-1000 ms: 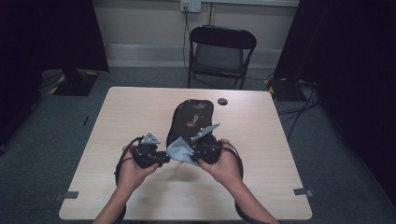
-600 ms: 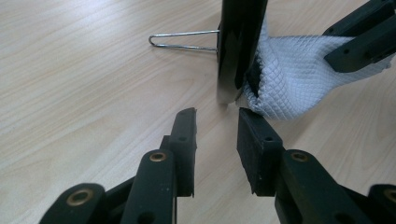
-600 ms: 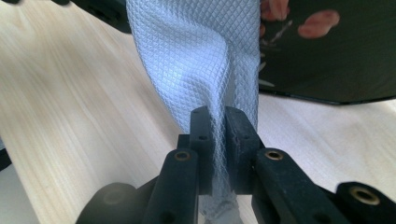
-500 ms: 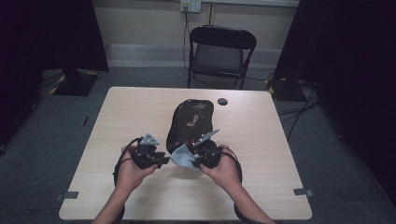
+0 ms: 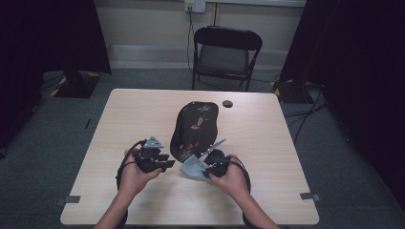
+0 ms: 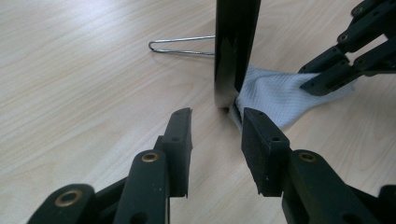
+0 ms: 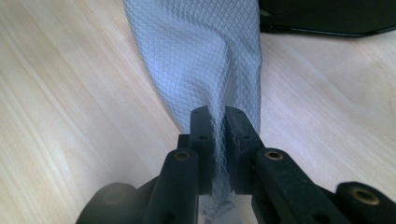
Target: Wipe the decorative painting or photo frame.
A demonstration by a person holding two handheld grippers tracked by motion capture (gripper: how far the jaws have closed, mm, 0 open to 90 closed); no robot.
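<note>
Between the pressed-together fingers of the right gripper (image 7: 218, 140) a soft, light grey waffle-weave cloth (image 7: 201, 60) is pinched by a fold, draping limply toward the stiff, glossy black lacquered tray (image 5: 195, 130), while the left gripper (image 6: 215, 140) waits spread just short of its edge.

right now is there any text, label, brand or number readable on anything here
None can be read.
The black tray bears a painted flower pattern, no letters.
The grey cloth clamped in the right gripper shows a woven diamond texture, no label.
The left gripper carries no visible marking.
</note>
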